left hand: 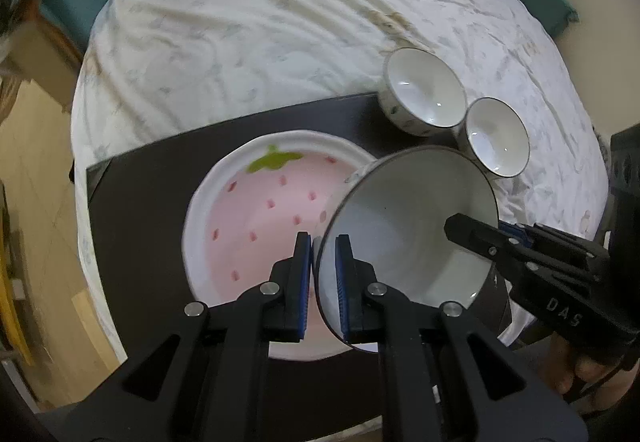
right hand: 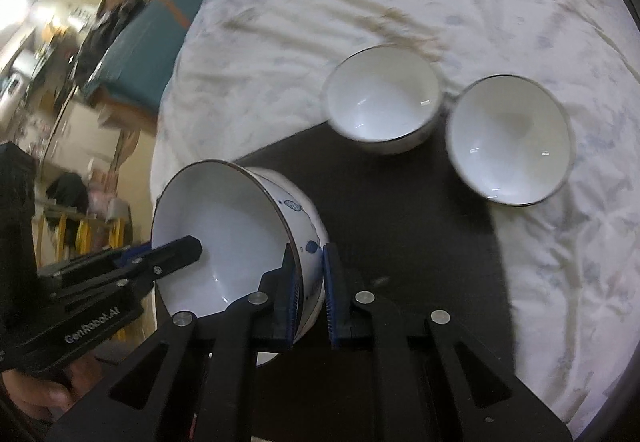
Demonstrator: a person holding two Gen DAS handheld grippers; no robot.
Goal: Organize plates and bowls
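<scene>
Left hand-held gripper (left hand: 323, 278): nearly closed, its blue pads pinching the near rim of the large bowl (left hand: 416, 226), one pad inside and one outside.
Right hand-held gripper (right hand: 310, 294): also closed to a narrow gap, clamping the opposite rim of the same bowl, so both tools share the load.
Large bowl: white with blue markings outside, tilted on its side and seemingly lifted, over the right part of the strawberry plate (left hand: 256, 209).
Strawberry plate: pink with a white border, flat on the dark worktop (left hand: 152, 193), towards its left edge.
Small bowls: two white ones, upright and empty, at the worktop's far right corner; the left bowl (right hand: 382, 97) and the right bowl (right hand: 510, 139) sit just beside each other, the right one partly over the bed sheet (left hand: 248, 21).
Doing it well: probably level the bowl before lowering it, move both grippers together, and release only once its base sits flat; an uneven pull could slip the thin rim.
Left wrist view only: the plate under the bowl.
Right wrist view only: the bowl's blue-dotted outer wall and a clear look into both small bowls.
</scene>
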